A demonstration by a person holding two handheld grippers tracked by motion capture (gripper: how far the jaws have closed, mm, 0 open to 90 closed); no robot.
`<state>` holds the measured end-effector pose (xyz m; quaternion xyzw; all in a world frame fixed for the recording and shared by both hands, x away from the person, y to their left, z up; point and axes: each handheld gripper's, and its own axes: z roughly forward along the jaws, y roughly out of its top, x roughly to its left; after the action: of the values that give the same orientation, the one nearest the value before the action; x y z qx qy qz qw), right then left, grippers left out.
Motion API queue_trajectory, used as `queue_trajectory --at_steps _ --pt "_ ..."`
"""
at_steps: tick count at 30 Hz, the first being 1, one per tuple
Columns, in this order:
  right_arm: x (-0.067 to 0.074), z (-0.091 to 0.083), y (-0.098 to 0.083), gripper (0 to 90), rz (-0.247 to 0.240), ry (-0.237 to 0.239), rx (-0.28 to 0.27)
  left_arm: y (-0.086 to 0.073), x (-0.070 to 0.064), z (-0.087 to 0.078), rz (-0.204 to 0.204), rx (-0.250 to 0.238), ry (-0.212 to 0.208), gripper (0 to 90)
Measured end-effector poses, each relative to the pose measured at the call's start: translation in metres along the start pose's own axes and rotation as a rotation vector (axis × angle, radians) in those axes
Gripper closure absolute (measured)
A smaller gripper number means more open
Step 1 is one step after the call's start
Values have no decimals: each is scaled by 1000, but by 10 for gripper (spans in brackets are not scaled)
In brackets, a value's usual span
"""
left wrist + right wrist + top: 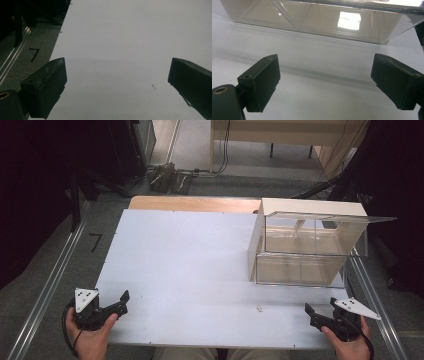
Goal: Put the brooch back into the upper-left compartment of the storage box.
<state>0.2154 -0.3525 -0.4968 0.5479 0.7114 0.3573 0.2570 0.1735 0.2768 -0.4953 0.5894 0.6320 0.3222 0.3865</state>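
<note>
Item: clear rectangular plastic box (300, 251) with cream frame, lid raised, on your white table (185, 265), far right | your left claw (119, 303): released, empty | your right claw (320, 312): released, empty, facing box.

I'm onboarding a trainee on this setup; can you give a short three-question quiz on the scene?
1. True or false: the right tongs grip the clear box.
2. Which tongs are nearer the clear box: A left, B right?
3. What lies between the jaws of the left tongs?

Key:
1. False; they stand open and apart from it.
2. B.
3. Nothing, just the bare white table.
</note>
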Motion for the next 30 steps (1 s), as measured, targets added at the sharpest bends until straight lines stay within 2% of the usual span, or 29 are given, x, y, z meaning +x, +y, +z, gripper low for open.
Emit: queue_trajectory --at_steps 7,15,24,30 --pt "4 1 0 71 3 27 -4 0 -2 1 6 -1 2 26" --pt "10 4 1 91 32 81 -6 -1 -2 2 5 3 -9 26" --pt "19 4 1 110 62 106 -56 -1 -3 2 4 -2 -7 26" --pt "23 8 0 119 37 113 -46 -1 -3 1 3 -5 -5 26"
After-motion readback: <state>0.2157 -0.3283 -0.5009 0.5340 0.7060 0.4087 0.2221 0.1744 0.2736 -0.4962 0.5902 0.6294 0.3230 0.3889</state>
